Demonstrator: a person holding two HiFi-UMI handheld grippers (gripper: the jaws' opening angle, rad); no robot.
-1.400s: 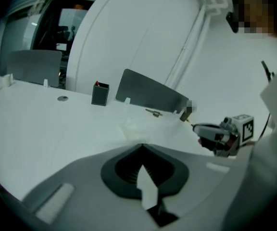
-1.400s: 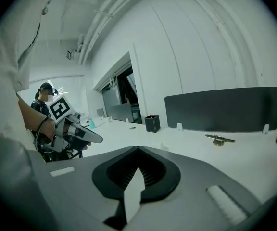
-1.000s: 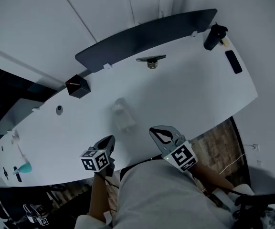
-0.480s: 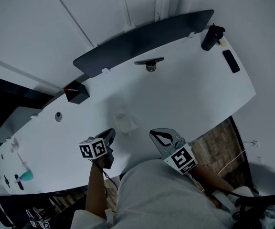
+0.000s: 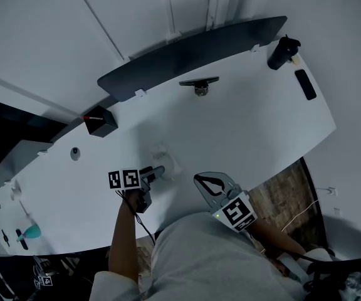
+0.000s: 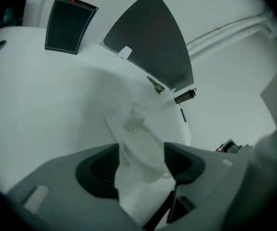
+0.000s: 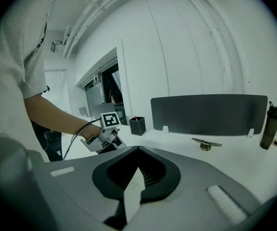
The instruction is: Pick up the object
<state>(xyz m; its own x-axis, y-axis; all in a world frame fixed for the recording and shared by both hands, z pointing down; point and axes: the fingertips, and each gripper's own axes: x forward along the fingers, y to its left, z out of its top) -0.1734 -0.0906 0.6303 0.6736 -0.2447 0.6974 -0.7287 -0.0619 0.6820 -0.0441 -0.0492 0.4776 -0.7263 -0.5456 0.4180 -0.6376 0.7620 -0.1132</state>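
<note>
The jaws of the left gripper are seen opening wide over the white table, with the pale object framed between the two dark pads. The stance is judged to be the set-up for a pinch from both sides, though whether the pads touch the object's sides cannot be settled. The object lies on the table near the front edge, just ahead of that gripper, and is not yet lifted. The right gripper is held off the table's edge with its jaws closed on nothing, apparently out of the way of the reach. The object's make is hard to read: white on white, its outline is nearly lost in the head view, and its near end is cut off by the gripper body. Beyond, a black box and a dark panel are lined along the far edge.
</note>
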